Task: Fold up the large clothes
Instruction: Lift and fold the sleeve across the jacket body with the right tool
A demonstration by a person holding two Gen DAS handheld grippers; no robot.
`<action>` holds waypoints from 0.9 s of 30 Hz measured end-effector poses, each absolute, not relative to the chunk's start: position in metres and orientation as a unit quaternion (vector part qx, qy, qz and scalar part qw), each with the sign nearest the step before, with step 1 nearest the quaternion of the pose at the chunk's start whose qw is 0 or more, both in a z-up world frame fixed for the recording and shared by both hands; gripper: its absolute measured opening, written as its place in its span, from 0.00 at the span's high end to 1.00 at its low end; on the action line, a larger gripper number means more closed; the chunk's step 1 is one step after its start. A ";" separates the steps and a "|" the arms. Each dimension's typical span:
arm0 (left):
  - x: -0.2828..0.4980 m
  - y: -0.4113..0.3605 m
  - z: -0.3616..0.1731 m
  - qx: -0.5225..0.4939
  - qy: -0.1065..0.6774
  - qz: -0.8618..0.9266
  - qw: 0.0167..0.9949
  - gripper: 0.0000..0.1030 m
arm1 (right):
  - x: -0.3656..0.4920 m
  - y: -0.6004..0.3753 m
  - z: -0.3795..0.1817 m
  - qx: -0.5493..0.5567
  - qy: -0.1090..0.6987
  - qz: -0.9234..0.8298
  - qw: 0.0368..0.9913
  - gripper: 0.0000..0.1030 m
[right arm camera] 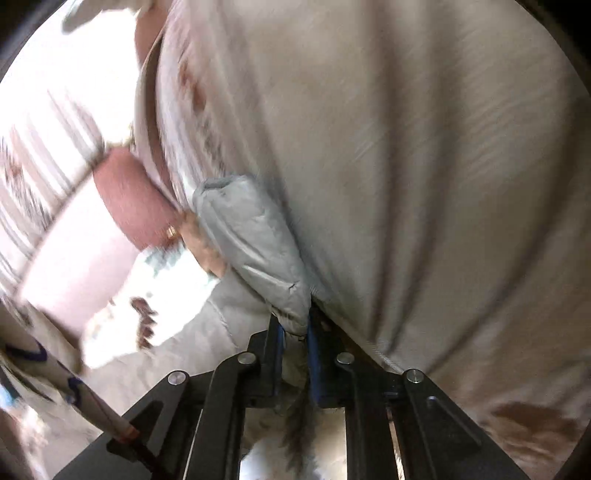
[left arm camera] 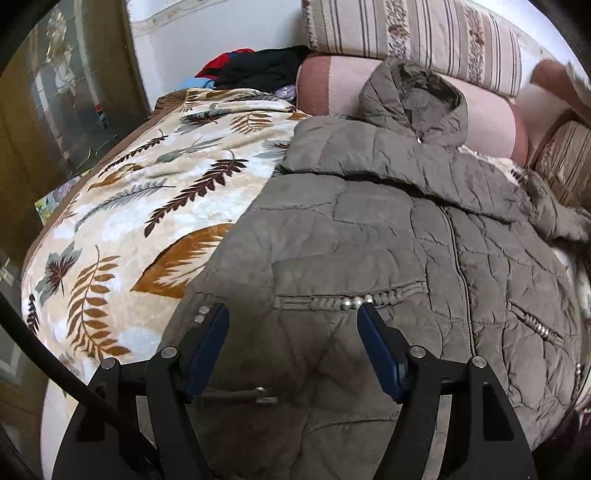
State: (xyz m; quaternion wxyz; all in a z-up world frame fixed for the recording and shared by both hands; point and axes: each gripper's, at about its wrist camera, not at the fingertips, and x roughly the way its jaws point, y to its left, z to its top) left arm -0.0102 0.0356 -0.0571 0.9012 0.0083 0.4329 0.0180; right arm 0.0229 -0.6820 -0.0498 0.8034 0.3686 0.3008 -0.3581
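My olive quilted hooded jacket (left arm camera: pixel 388 229) lies front-up across the bed, on the leaf-print blanket (left arm camera: pixel 147 206), with its hood (left arm camera: pixel 413 99) resting against the pink bolster (left arm camera: pixel 332 85) by the striped cushions (left arm camera: pixel 413 33). The front zip looks closed and the body is spread fairly flat, so I take the laying-out to be done. The near sleeve appears already laid in across the chest, though I can't be sure from this angle.

My left gripper (left arm camera: pixel 291 317) hangs over the hem end of the jacket with its jaws spread wide. Nothing sits between them; the fabric lies below, and the blue pads (left arm camera: pixel 376 343) do not visibly press on it.

My right gripper (right arm camera: pixel 295 332) has its jaws drawn in tight on the jacket's far sleeve (right arm camera: pixel 255 243): in the right wrist view the quilted cuff end sticks up from between the pads, with a tuft of fur trim hanging beneath. That view is smeared, so I can't tell how far the sleeve has come off the bed.

As I judge it, the folding is early. That sleeve has yet to be brought over the body, then the hood turned down and the length folded in halves or thirds from the hem. A heap of other clothes (left arm camera: pixel 258 66) sits at the head of the bed.
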 end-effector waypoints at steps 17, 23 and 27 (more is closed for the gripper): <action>-0.049 0.093 -0.047 -0.057 0.397 0.004 0.916 0.31 | 0.088 -0.477 0.032 0.326 0.315 -0.139 0.881 0.89; -0.050 0.111 -0.052 -0.076 0.399 0.017 0.914 0.31 | 0.136 -0.381 0.021 0.283 0.355 -0.051 0.890 0.89; -0.048 0.117 -0.056 -0.081 0.405 0.021 0.910 0.31 | 0.159 -0.325 -0.006 0.263 0.391 -0.004 0.882 0.89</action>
